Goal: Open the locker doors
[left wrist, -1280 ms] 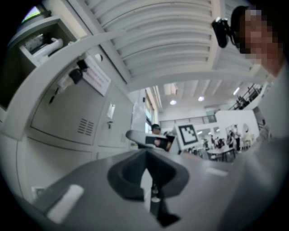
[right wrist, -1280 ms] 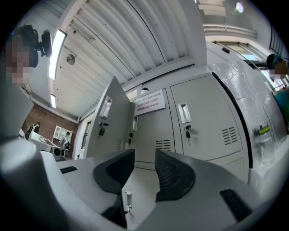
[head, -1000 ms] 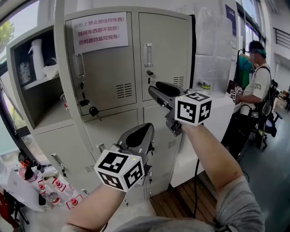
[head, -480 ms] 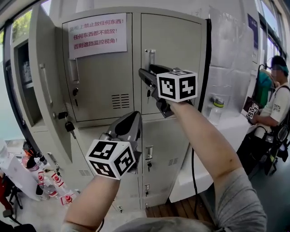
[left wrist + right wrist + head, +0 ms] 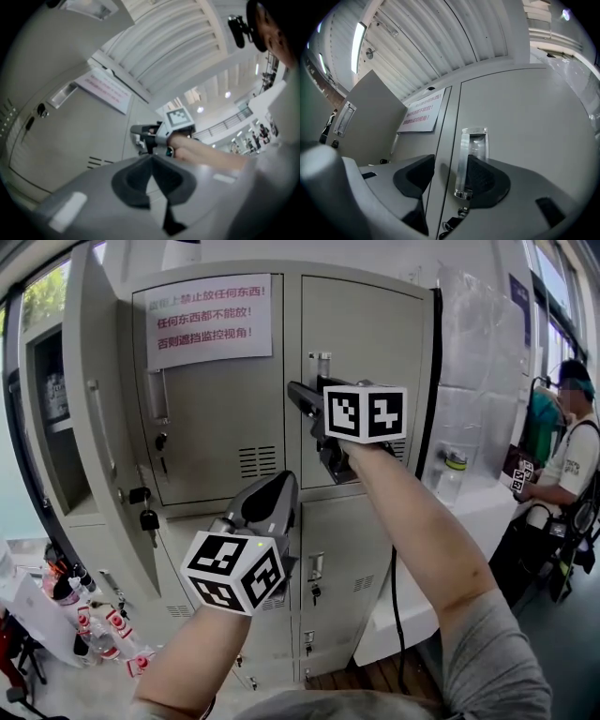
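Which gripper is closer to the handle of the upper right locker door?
Right. The right gripper, jaws just opening, straddles the handle; the left gripper hangs lower, apart from it.

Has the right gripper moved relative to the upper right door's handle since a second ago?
Yes. The right gripper has risen along the upper right door to its handle; its jaws have just been opening, handle between them, ungripped.

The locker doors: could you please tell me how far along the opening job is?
Done: the far-left door stands swung open. In hand: the right claw, whose jaws have just been opening, frames the handle of the upper right door without gripping it. Still to do: that door, the door with the notice and the lower doors are shut. The left claw is shut and holds nothing.
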### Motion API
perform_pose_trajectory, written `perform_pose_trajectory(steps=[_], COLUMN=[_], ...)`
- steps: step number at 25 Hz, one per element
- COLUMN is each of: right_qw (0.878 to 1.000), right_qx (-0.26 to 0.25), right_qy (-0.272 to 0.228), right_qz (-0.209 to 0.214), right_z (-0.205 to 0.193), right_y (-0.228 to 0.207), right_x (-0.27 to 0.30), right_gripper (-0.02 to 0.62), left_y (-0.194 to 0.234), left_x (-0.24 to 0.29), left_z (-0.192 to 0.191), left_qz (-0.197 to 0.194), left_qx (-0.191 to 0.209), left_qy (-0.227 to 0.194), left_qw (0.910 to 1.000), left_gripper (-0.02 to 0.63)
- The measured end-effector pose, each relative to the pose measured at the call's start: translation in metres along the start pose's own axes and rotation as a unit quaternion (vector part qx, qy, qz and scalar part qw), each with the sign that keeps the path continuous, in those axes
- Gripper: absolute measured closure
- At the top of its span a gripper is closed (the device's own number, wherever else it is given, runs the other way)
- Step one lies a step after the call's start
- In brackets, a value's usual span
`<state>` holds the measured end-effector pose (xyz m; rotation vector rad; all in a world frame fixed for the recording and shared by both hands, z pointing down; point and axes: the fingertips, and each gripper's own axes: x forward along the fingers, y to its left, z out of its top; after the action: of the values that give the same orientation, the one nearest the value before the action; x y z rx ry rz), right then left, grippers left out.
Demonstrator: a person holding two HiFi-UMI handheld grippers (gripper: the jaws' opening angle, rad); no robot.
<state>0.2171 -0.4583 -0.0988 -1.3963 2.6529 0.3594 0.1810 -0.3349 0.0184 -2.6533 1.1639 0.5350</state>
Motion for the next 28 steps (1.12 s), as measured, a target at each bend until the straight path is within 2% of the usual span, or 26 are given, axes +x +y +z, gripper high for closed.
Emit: perform_pose_trajectory(steps=[3, 7, 14, 23, 28], right_qw=[1.0, 0.998, 0.995, 0.989, 0.991], right_qx=[0.018, 0.058, 0.065, 0.059, 0.024], right_qy=[0.001, 0.007, -0.009, -0.027, -0.032], right_qz=[0.01, 0.039, 0.07, 0.134, 0.131], right_z=[0.001, 0.001, 0.012, 0.035, 0.044], right_y=[0.0, 0.0, 0.013, 0.016, -0.01], right_x=[0.0, -0.004, -0.043, -0.151, -0.211], right_gripper=[0.39, 0.43, 0.434, 0.438, 0.456], left_y=[-0.001, -0.003, -0.02, -0.095, -0.141], left_x=[-0.002, -0.008, -0.012, 0.002, 0.015], left_z=[0.002, 0.003, 0.008, 0.008, 0.002], left_qz=[-0.008, -0.015, -0.02, -0.057, -0.083], left_qx=[0.002, 0.004, 0.002, -0.007, -0.006], left_qy=[0.0, 0.002, 0.004, 0.002, 0.005], left_qw=[1.0, 0.9999, 0.9998, 0.9984, 0.9965], left_gripper=[0.601, 0.601, 0.601, 0.601, 0.601])
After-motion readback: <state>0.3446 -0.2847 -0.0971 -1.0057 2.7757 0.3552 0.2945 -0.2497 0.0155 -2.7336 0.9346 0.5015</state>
